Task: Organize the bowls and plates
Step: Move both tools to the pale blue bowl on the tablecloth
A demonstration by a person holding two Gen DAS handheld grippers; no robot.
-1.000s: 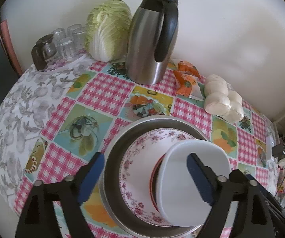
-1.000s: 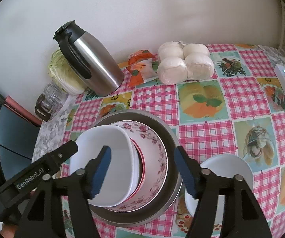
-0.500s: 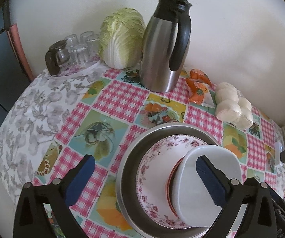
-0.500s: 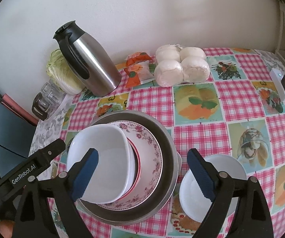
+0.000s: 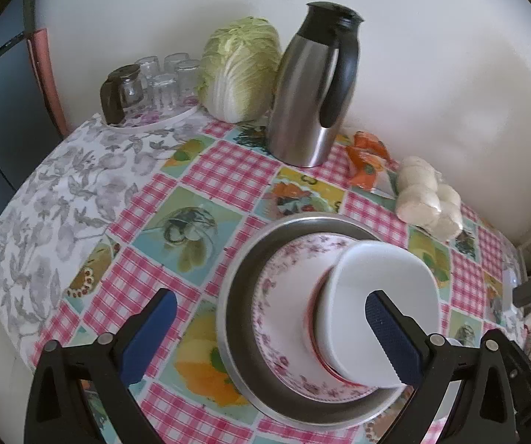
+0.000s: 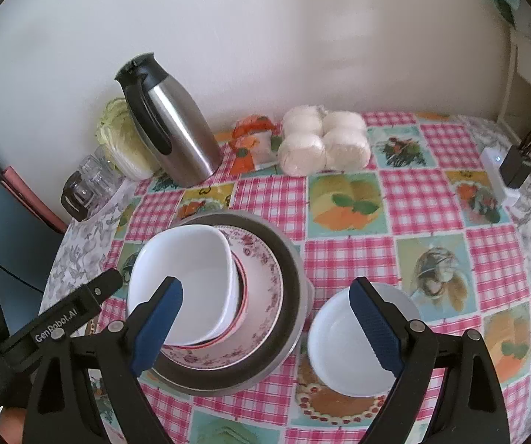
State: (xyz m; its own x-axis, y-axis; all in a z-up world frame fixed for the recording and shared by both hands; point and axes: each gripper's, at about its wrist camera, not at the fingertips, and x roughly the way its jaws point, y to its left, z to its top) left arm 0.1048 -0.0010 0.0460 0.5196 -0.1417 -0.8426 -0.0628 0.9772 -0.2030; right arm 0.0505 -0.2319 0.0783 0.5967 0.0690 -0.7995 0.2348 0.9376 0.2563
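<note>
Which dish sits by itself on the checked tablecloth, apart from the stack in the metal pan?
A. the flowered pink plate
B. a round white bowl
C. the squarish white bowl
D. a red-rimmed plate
B: the round white bowl rests alone on the cloth beside the grey metal pan.

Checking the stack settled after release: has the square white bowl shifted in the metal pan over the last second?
No. The square white bowl sits at the same spot on the floral plate inside the metal pan; only the cameras pulled back.
</note>
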